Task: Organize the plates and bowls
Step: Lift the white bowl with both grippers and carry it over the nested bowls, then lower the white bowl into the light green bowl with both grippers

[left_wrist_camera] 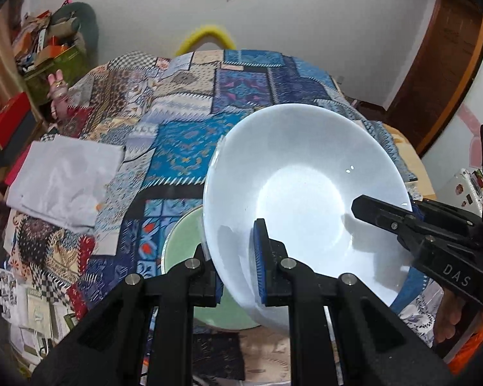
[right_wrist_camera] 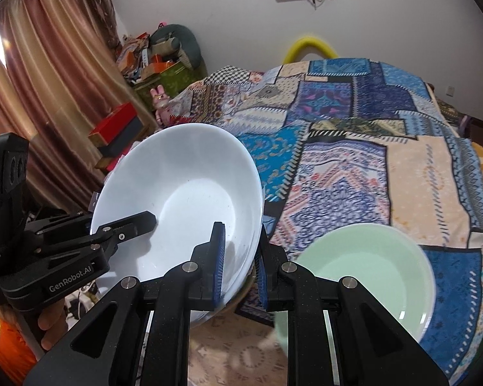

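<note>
White bowl (left_wrist_camera: 302, 193) held tilted above the patchwork quilt (left_wrist_camera: 183, 103), gripped from both sides. Left gripper (left_wrist_camera: 238, 263) jaws nearly closed on its near rim wall; right gripper (right_wrist_camera: 240, 267) pinches the opposite rim the same way. Green bowl (right_wrist_camera: 370, 270) sits on the quilt at 4 o'clock in the right wrist view; in the left view, mostly hidden behind the white bowl. Its far rim is blurred.

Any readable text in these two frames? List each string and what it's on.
"DAS": white letters on the body of the right gripper, seen from the left wrist view.
"GenRobot.AI": white letters on the body of the left gripper, seen from the right wrist view.
Papers and cards at the bed's edge: print too small and blurred to read.
</note>
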`<state>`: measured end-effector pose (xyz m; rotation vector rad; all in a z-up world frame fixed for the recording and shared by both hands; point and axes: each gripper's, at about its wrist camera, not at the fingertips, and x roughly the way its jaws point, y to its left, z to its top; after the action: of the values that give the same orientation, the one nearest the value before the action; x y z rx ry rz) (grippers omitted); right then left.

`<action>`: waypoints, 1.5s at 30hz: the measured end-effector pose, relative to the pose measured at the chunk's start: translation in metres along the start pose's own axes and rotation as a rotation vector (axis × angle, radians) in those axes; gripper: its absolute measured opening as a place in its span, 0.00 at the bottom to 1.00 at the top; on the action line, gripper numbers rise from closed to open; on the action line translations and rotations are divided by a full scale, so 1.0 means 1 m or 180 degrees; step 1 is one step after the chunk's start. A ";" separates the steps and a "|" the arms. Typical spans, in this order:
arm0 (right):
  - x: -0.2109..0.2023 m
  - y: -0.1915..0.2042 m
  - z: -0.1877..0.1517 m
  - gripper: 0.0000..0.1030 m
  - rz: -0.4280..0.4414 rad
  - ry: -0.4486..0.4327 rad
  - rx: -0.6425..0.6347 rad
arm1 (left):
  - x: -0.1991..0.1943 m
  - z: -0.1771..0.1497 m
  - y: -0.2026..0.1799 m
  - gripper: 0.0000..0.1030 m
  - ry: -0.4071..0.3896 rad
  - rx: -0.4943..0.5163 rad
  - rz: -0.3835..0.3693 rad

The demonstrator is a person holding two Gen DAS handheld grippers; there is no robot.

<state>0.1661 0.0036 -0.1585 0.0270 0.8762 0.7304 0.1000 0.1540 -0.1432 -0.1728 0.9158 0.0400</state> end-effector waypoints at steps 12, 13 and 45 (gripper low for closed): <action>0.037 0.013 -0.014 0.15 0.0079 0.0265 0.0032 | 0.026 -0.022 0.034 0.15 0.0216 -0.0130 0.0061; 0.039 0.013 -0.015 0.15 0.0086 0.0286 0.0041 | 0.029 -0.023 0.036 0.15 0.0242 -0.0140 0.0065; 0.067 0.010 -0.029 0.18 -0.0037 0.0671 -0.0082 | 0.067 -0.041 0.048 0.15 0.0515 -0.0068 0.0200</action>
<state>0.1677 0.0427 -0.2204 -0.0791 1.0670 0.7425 0.1037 0.1922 -0.2269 -0.1687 1.0826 0.0950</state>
